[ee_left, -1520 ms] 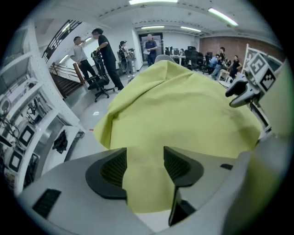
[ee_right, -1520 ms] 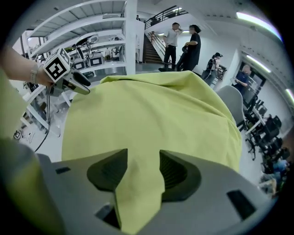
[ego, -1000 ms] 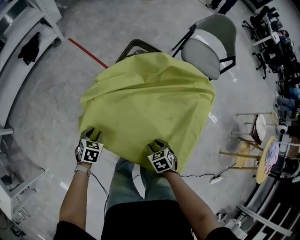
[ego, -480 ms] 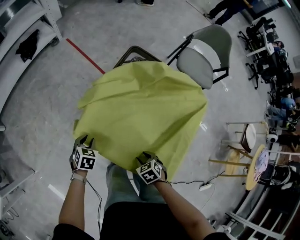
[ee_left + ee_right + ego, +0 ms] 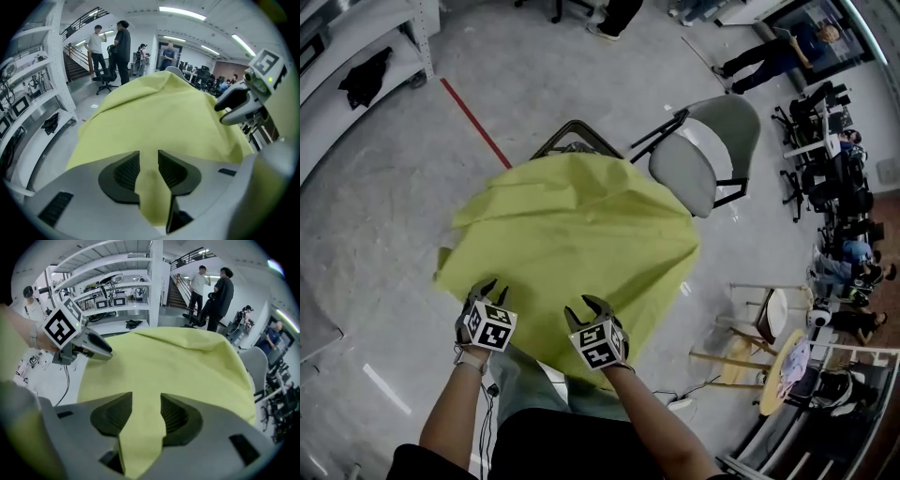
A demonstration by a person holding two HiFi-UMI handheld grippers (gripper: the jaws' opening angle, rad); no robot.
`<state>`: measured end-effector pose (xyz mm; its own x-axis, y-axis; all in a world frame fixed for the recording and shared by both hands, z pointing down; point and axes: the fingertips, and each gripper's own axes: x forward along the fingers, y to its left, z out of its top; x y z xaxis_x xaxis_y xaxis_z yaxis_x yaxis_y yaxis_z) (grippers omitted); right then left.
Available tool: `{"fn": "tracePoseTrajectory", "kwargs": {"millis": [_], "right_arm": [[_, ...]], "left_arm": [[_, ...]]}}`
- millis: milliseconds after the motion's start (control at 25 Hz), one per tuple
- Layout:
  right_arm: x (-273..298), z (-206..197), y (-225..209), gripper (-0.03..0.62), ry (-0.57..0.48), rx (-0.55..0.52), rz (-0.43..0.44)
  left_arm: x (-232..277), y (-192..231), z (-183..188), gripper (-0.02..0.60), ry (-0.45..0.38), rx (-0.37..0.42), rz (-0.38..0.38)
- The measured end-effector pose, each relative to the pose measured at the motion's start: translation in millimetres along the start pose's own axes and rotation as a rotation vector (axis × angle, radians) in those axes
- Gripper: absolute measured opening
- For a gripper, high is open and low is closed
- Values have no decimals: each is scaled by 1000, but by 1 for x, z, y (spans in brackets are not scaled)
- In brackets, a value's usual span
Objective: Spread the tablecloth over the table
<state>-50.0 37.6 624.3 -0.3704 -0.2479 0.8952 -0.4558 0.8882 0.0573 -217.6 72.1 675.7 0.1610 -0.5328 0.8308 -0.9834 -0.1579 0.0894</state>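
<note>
Overhead, a yellow-green tablecloth (image 5: 581, 225) billows over the tabletop (image 5: 570, 128), whose dark far corner alone shows. Both tools pinch the cloth's near edge: the left gripper (image 5: 487, 289) has just tightened on a fold, while the right gripper (image 5: 586, 307) has just eased slightly wider, cloth pressed between its pads. Only the gripper views show the staircase (image 5: 77, 65) behind, two people (image 5: 112, 47) standing at its foot.

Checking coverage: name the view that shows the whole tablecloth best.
Head view: the tablecloth shows nearly whole, from above. Each gripper view shows only a foreshortened stretch from its near edge; far edges hidden.
</note>
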Motion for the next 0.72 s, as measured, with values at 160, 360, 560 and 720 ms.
{"fn": "tracePoseTrajectory", "kwargs": {"millis": [160, 360, 560, 720], "right_arm": [[-3, 25, -32, 181, -61, -58, 7], [-5, 58, -78, 184, -134, -152, 38], [5, 85, -120, 184, -179, -250, 76], [18, 111, -157, 189, -198, -332, 89]], "left_arm": [[15, -7, -4, 126, 52, -25, 22], [20, -7, -5, 109, 35, -72, 86], [24, -3, -7, 36, 71, -175, 107], [26, -2, -6, 18, 98, -245, 141]]}}
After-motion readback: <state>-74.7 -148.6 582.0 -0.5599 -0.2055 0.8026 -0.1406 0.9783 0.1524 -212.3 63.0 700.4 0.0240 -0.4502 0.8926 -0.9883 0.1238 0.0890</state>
